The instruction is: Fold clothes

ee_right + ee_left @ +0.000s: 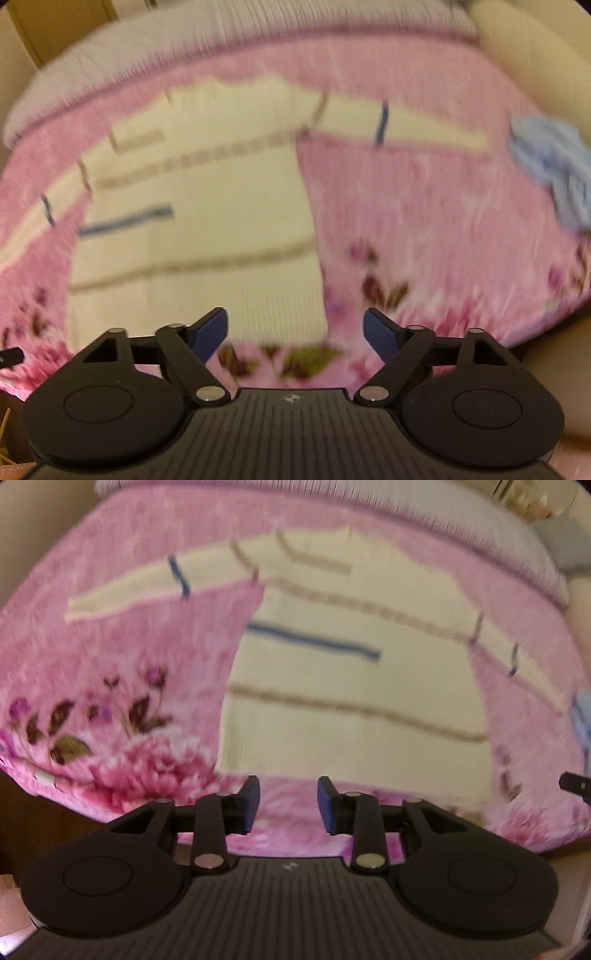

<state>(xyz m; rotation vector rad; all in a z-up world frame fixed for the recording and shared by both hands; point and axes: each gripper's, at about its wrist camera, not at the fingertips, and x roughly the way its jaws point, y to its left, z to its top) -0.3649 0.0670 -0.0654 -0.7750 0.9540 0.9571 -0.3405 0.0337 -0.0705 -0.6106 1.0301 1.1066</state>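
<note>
Left wrist view: a pink floral blanket (122, 657) covers the bed and fills nearly the whole frame, with a grey striped cover (461, 524) along its far edge. On the blanket a cream sweater (354, 686) with tan and blue stripes lies flat, face up, both sleeves spread out to the sides and its hem nearest to me. A crumpled pale blue garment (554, 166) sits on the blanket well apart from the sweater, off to its right in the right wrist view. My left gripper (289, 801) hovers just short of the sweater's hem, jaws a moderate way apart and holding nothing. My right gripper (295, 332) hangs over the hem's right corner, its blue-padded jaws spread wide and empty. Both pictures are blurred, so finer detail of the knit is lost.
</note>
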